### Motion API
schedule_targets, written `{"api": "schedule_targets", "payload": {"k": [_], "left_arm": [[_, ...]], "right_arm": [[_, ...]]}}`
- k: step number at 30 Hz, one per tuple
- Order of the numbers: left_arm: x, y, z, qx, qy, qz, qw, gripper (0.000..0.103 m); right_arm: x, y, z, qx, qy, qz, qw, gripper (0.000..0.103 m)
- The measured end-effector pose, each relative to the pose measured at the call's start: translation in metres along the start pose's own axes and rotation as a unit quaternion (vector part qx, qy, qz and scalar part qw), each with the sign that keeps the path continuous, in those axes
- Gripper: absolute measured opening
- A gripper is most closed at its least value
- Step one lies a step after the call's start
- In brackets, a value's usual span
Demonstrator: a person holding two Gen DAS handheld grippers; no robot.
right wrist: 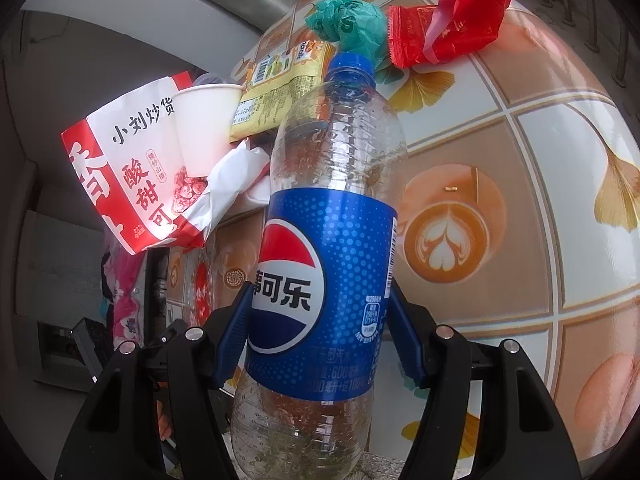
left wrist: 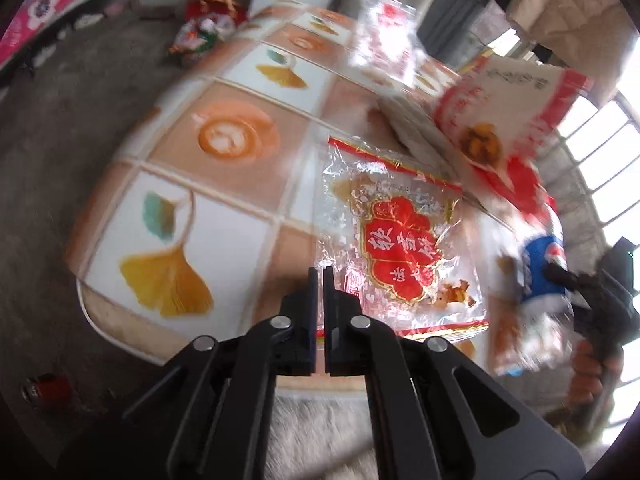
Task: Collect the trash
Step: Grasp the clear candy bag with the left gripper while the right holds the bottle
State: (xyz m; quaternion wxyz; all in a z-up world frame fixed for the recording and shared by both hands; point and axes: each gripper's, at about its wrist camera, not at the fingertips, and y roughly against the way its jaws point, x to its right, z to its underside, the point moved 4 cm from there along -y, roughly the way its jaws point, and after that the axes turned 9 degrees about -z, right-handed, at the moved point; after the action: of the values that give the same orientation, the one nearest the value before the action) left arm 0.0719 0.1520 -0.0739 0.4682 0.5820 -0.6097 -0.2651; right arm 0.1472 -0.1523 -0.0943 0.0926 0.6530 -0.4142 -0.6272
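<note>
A concrete-floored room holds a round desk [right wrist: 540, 128] under a slick cover printed with coffee cups and ginkgo leaves, and litter lies scattered across it. Nearest me, the right tongs [right wrist: 320, 332] are clenched on an empty cola bottle [right wrist: 332, 216], their blue pads pressing the label on either side, so the bottle stands upright and lifted clear, ready, I would judge, to be carried off as trash. The left tongs [left wrist: 320, 280] are shut tight at the near corner of a clear cellophane wrapper [left wrist: 396, 248] with a red emblem; whether they actually pinch its edge I cannot tell. Beyond the bottle sit a red-and-white snack bag [right wrist: 132, 176], a white paper cup [right wrist: 204, 124] leaning against it, and a yellow packet [right wrist: 280, 96]. Farthest back, near the desk's rim, lie a crumpled green wad [right wrist: 348, 24] and a red foil wrapper [right wrist: 444, 28], still to be collected.
</note>
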Motion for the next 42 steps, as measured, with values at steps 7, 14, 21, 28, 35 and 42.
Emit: {"api": "schedule_targets", "payload": {"k": [7, 14, 21, 28, 35, 42], "left_arm": [[0.024, 0.007, 0.002, 0.037, -0.041, -0.006, 0.9985, 0.053], [0.063, -0.019, -0.001, 0.015, -0.138, -0.09, 0.9862, 0.071], [0.079, -0.019, 0.016, 0.034, -0.196, -0.126, 0.9718, 0.075], [0.082, -0.017, 0.019, 0.042, -0.199, -0.113, 0.9725, 0.051], [0.079, -0.013, 0.019, 0.072, -0.211, -0.145, 0.9639, 0.006], [0.057, 0.0, 0.013, 0.073, -0.155, -0.092, 0.9809, 0.0]], "right_arm": [[-0.001, -0.002, -0.004, -0.023, 0.001, 0.001, 1.0, 0.063], [-0.008, -0.004, -0.004, -0.025, 0.008, 0.011, 1.0, 0.066], [-0.02, -0.011, -0.004, -0.034, 0.036, 0.033, 0.998, 0.07], [-0.027, -0.014, -0.001, -0.026, 0.05, 0.047, 0.997, 0.067], [-0.031, -0.016, 0.004, -0.018, 0.049, 0.05, 0.997, 0.064], [-0.023, -0.007, 0.009, -0.015, 0.026, 0.027, 0.999, 0.062]]}}
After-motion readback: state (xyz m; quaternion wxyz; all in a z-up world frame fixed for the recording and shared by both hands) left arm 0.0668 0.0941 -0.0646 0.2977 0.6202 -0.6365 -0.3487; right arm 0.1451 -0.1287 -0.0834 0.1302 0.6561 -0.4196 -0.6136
